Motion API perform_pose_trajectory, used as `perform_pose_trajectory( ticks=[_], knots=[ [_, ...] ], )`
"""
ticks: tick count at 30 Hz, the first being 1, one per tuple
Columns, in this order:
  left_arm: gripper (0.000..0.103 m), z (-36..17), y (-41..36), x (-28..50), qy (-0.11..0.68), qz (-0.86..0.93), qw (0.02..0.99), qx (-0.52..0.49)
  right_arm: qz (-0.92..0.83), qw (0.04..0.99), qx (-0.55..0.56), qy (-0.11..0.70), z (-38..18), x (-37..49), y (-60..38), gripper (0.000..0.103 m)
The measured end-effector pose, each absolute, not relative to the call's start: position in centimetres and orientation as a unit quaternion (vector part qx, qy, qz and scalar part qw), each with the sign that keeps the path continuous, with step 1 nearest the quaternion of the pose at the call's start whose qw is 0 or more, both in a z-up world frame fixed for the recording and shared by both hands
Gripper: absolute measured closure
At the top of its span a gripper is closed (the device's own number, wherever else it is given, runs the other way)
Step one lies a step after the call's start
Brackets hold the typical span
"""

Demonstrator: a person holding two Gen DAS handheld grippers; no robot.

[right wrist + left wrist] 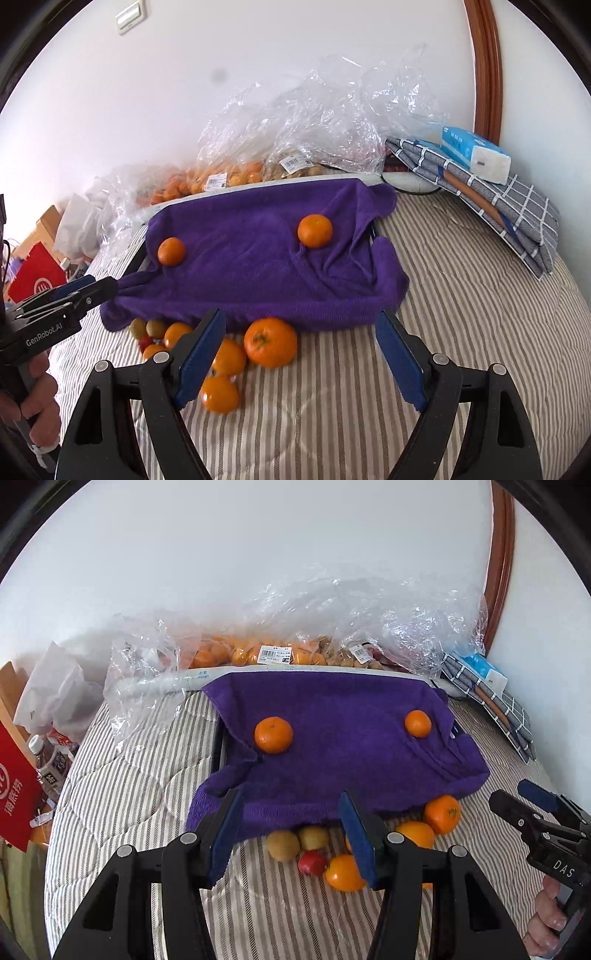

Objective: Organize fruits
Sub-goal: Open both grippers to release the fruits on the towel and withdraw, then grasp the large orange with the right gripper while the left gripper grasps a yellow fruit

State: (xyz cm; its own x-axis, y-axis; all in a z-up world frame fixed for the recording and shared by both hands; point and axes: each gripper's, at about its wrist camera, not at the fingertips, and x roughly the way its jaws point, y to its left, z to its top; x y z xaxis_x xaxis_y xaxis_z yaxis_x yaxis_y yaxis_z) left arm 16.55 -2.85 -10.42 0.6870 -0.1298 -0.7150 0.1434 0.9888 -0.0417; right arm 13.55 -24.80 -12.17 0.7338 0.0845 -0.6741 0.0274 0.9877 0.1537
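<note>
On the striped bed (424,277), I'm holding both grippers above loose fruit (270,341) lying at the purple towel's (258,273) near edge; two oranges (315,230) sitting on the towel. Left gripper (291,834) partly open, empty; right gripper (301,363) gaping, empty.

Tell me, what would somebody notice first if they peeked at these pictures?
Probably the big purple towel spread in the middle of the striped bed, with two oranges sitting on top, one toward the left and one toward the right. Next, the pile of loose fruit spilling out at the towel's near edge, and the crinkly clear plastic bags of fruit against the white wall behind.
</note>
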Motion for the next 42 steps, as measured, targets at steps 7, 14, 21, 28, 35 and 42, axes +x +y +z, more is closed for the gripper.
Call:
perform_pose_trajectory(
  ticks=[7,14,21,28,35,42],
  knots=[
    [0.051,-10.3,-1.6,12.9,0.385,-0.07,0.92,0.004,0.02,0.933,0.072,0.351,-11.7,10.3,-24.0,0.019],
    [0.051,-11.1,0.4,10.8,0.389,-0.052,0.92,-0.007,0.027,0.933,0.066,0.354,-12.2,8.5,-23.7,0.019],
    [0.051,-12.8,2.8,10.5,0.409,-0.036,0.912,-0.024,0.026,0.916,0.065,0.394,-14.6,8.5,-23.3,0.036],
    [0.051,-13.6,4.4,11.2,0.414,-0.018,0.91,-0.023,0.032,0.918,0.056,0.391,-16.6,9.2,-22.5,0.056],
    [0.051,-14.8,5.3,13.0,0.425,-0.017,0.904,-0.039,0.046,0.919,0.062,0.387,-16.8,12.2,-22.2,0.07],
    [0.051,-15.8,5.3,14.5,0.437,-0.02,0.898,-0.046,0.046,0.913,0.035,0.404,-18.2,14.7,-21.5,0.069]
  ],
)
